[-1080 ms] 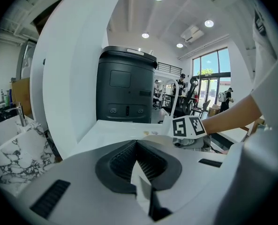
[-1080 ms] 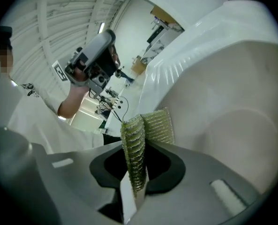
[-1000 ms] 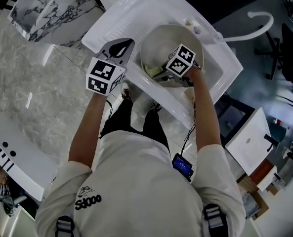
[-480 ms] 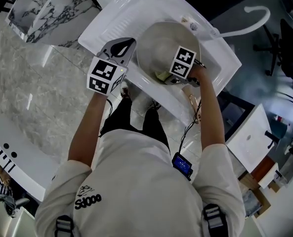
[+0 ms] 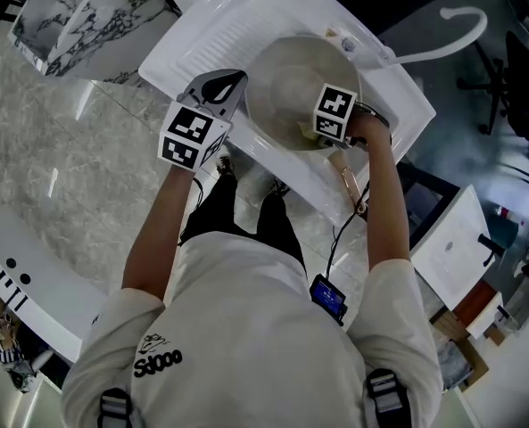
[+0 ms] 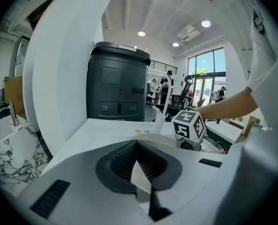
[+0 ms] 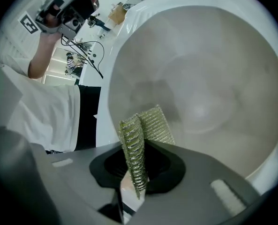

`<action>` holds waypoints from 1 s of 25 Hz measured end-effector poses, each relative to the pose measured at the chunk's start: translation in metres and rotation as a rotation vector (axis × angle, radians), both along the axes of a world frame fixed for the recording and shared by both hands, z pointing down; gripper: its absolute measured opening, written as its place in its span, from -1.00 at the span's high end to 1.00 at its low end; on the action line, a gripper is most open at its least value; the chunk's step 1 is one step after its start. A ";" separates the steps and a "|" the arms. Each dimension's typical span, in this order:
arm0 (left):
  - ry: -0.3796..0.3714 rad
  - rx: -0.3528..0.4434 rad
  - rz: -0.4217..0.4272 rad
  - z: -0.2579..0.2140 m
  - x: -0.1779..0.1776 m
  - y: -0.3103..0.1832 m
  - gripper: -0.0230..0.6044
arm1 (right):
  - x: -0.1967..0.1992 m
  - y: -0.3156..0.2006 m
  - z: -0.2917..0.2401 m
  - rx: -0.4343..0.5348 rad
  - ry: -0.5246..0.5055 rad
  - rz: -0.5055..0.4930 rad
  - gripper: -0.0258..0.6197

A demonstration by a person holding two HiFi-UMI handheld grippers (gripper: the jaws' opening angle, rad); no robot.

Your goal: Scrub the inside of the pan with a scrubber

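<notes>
A round beige pan [image 5: 286, 83] sits in the white sink [image 5: 202, 34]. My right gripper [image 5: 316, 134] is inside the pan at its near right side, shut on a yellow-green mesh scrubber [image 5: 307, 135]. In the right gripper view the scrubber [image 7: 146, 125] sticks out folded between the jaws of the right gripper [image 7: 135, 161] and rests against the pan's inner wall [image 7: 199, 78]. My left gripper [image 5: 219, 87] is at the pan's left edge. In its own view the left gripper [image 6: 139, 165] has its jaws shut on a thin pale edge, apparently the pan's rim [image 6: 169, 144].
A white curved faucet [image 5: 442, 43] rises behind the sink at the right. A marble-patterned counter [image 5: 86, 16] stands at the far left. A cable [image 5: 346, 185] hangs by the right forearm. A black bin [image 6: 117, 86] stands beyond the sink.
The right gripper has slid the scrubber to the right along the pan's near side. The left gripper has stayed at the pan's left edge.
</notes>
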State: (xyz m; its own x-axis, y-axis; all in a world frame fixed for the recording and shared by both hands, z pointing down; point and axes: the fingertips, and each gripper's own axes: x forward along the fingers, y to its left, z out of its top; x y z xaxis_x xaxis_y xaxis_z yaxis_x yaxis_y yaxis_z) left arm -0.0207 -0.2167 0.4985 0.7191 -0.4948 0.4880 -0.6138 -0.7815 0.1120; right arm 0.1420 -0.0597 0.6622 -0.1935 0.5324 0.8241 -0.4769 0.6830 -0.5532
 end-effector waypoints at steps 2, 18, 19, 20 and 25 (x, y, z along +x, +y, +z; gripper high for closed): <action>-0.003 -0.002 -0.001 0.001 -0.001 0.000 0.91 | 0.009 -0.005 0.001 0.017 0.045 -0.030 0.69; -0.017 -0.019 -0.007 0.010 -0.008 -0.002 0.91 | 0.068 -0.071 0.021 0.268 0.302 -0.011 0.69; -0.019 -0.020 -0.006 0.011 -0.008 -0.003 0.91 | 0.069 -0.078 0.023 0.298 0.314 -0.001 0.69; -0.020 -0.021 -0.006 0.011 -0.009 -0.003 0.91 | 0.069 -0.086 0.024 0.333 0.323 0.005 0.69; -0.027 -0.028 -0.013 0.016 -0.013 -0.007 0.91 | 0.066 -0.121 0.031 0.491 0.350 0.029 0.69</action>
State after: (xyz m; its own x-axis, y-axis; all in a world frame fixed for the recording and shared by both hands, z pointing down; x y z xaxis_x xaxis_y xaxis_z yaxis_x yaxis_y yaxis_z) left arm -0.0342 -0.2241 0.5141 0.6989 -0.4896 0.5213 -0.6269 -0.7702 0.1171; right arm 0.2080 -0.1810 0.6927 0.1253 0.0722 0.9895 -0.5959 0.8029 0.0168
